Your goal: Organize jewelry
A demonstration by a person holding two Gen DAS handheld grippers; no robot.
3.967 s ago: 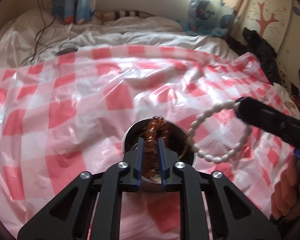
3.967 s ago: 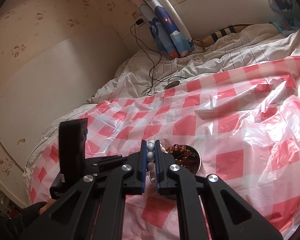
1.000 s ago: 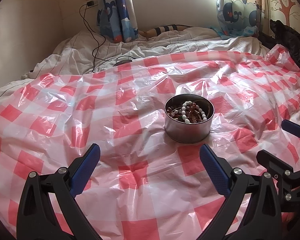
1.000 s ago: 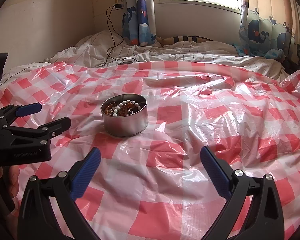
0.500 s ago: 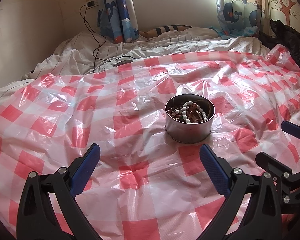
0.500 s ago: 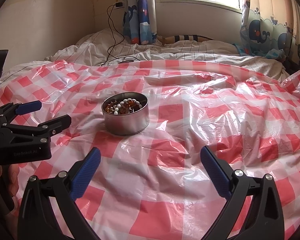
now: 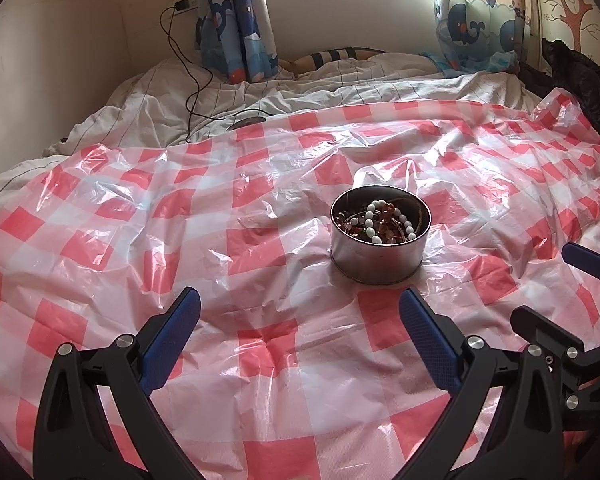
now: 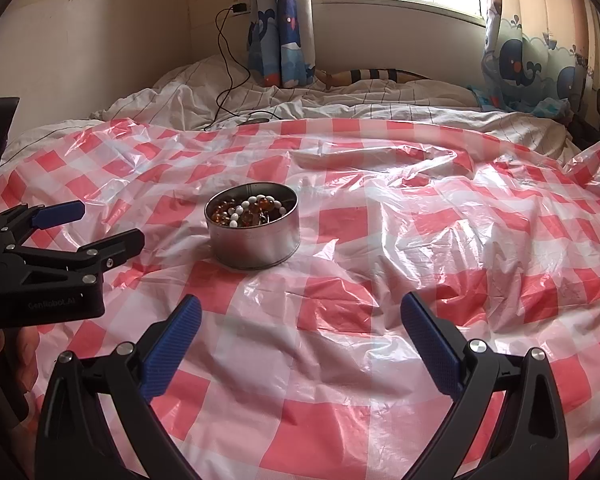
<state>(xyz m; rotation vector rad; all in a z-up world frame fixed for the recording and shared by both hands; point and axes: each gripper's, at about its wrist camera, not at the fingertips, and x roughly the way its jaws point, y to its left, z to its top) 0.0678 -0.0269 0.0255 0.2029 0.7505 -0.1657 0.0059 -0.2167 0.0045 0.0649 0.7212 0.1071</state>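
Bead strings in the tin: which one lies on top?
The white bead string lies on top, looping over the amber-brown beads inside the metal tin.

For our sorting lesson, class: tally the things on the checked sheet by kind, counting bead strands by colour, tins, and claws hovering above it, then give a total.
White bead strand: 1
Amber bead strand: 1, as far as can be told
Metal tin: 1
Claws, left claw and right claw, both open: 2
Total: 5

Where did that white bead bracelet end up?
The white bracelet lies inside the round tin, on top of the amber beads. The tin sits on the checked sheet, ahead of both open grippers.
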